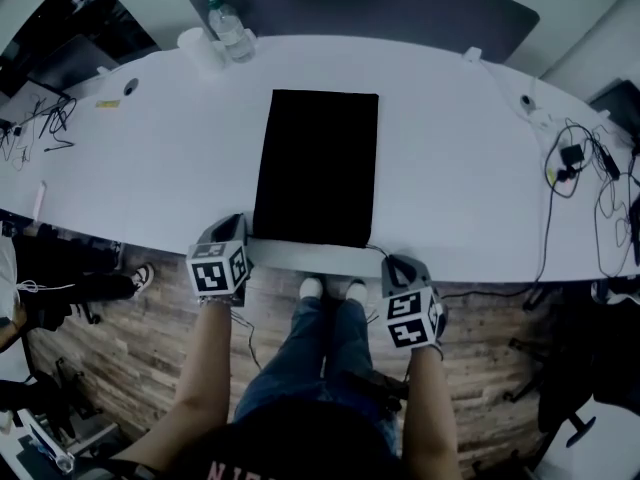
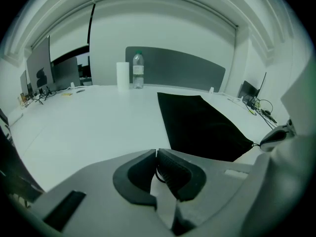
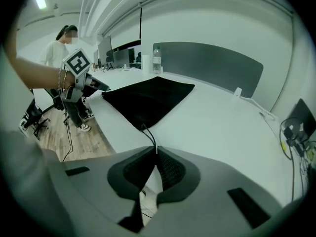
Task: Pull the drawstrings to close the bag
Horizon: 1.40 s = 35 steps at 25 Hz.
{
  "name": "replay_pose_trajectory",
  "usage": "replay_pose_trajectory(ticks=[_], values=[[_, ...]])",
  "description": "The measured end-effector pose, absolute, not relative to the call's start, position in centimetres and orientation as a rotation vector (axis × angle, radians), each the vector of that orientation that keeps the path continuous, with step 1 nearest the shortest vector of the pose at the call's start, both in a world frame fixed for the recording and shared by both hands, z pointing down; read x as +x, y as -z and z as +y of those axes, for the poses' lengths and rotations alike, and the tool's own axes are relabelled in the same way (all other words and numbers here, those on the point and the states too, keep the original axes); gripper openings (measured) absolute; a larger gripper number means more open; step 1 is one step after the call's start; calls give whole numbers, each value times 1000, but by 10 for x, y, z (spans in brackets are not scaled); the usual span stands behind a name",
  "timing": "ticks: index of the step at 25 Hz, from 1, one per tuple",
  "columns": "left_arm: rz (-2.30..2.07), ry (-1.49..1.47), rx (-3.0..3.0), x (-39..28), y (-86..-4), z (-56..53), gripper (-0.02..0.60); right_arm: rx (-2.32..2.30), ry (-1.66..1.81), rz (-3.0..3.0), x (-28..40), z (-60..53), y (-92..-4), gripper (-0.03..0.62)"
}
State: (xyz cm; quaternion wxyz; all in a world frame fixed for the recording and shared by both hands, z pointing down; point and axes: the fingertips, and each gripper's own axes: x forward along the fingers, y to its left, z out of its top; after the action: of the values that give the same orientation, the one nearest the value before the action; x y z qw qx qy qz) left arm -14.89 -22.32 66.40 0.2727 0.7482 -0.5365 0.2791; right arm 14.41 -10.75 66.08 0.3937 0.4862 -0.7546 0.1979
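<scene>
I hold the fingers (image 2: 178,174) of left gripper (image 2: 156,153) and right gripper (image 3: 156,152) clamped on the drawstrings (image 3: 149,138) of the bag (image 1: 316,168).

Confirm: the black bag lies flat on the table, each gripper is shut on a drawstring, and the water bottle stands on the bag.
Wrong spot: the water bottle stands on the table beyond the far end of the black bag, apart from it, as the head view shows.

Pale lettering on the person's dark shirt (image 1: 226,470), cropped by the frame edge, illegible; bottle (image 1: 230,30) label too small to read.
</scene>
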Motion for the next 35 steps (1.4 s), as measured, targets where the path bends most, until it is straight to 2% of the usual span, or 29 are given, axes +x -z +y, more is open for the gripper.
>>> replay_pose_trajectory(ticks=[35], values=[[-1625, -381, 2331, -138, -503, -277, 14, 1540, -212, -1995, 177, -193, -515, 8]])
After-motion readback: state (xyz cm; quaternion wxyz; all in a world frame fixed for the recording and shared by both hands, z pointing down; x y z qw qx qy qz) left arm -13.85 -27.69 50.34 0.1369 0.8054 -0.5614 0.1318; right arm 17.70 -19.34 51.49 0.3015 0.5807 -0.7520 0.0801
